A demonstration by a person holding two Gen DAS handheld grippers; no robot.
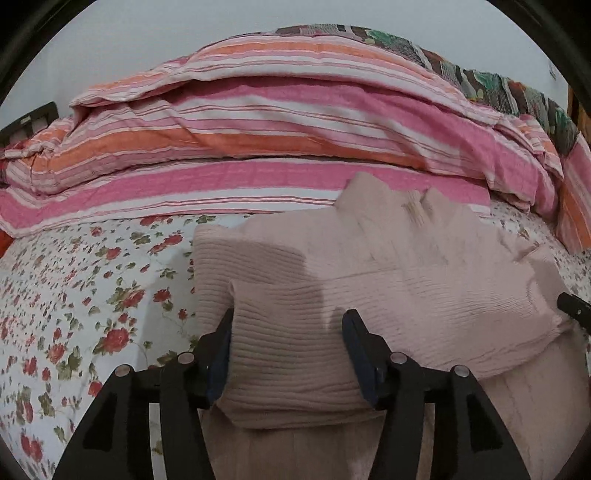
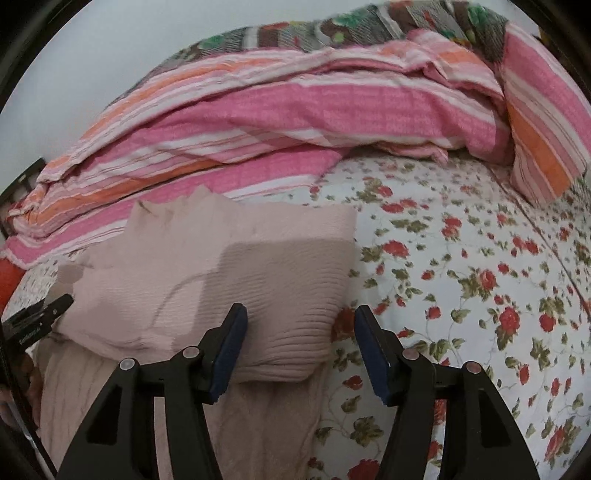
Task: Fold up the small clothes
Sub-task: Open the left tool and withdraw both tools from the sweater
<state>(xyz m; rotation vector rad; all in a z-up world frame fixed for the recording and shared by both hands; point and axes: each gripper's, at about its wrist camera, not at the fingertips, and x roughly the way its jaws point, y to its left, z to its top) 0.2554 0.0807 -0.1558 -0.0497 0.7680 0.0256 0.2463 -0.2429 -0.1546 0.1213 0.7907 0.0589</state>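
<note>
Left gripper [image 1: 288, 321] sitting lower centre of the left wrist view, jaws spread, a fold of the pink knit sweater [image 1: 369, 266] lying between them but pads not pressing it. Right gripper [image 2: 301, 319] lower centre of the right wrist view, jaws also spread, straddling the sweater's near right corner, nothing pinched.

Sweater is lying folded over on the floral bedsheet [image 2: 461, 258], mid-frame in both views, its far edge touching the striped pink-orange quilt [image 1: 258, 147] bunched along the top. Patchwork blanket [image 2: 332, 33] behind that, top edge.

Judgement: a fold looks just laid down, grippers letting go. To do it well: be lifting both clear without snagging the ribbed knit, then be checking that edges are lining up and smoothing the bulge near the left jaws before the next fold. Knit is soft and stretchy, likely dragging if a pad catches.

Writing: small white lettering on the left gripper's finger at the lower left edge of the right wrist view, too small to read. No other labels.
</note>
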